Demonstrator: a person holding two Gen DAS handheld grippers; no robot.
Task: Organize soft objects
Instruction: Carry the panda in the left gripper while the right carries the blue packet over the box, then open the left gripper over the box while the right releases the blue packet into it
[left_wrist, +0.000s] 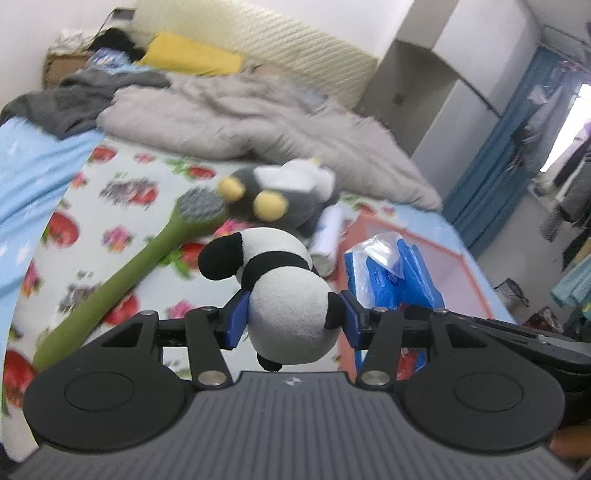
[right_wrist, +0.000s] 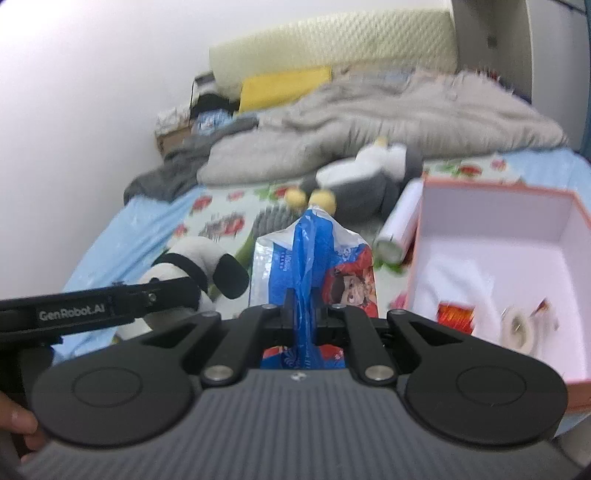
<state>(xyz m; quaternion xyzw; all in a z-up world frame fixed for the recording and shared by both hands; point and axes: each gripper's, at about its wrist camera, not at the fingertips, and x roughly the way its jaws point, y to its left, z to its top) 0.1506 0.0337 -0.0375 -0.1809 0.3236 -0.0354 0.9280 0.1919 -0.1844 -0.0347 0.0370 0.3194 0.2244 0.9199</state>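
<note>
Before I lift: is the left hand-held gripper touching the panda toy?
Touching. The left wrist view shows the left hand-held gripper with both blue pads pressed against the panda toy.

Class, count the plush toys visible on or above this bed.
2. The panda plush is clamped in the left tool; the grey plush lies by the blanket. Bedding may hide others.

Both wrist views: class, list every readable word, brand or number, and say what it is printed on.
"GenRobot.AI": on the side of the left hand-held gripper, seen in the right wrist view.
Print on the blue tissue pack held by the right hand-held gripper: too blurred to read.
</note>
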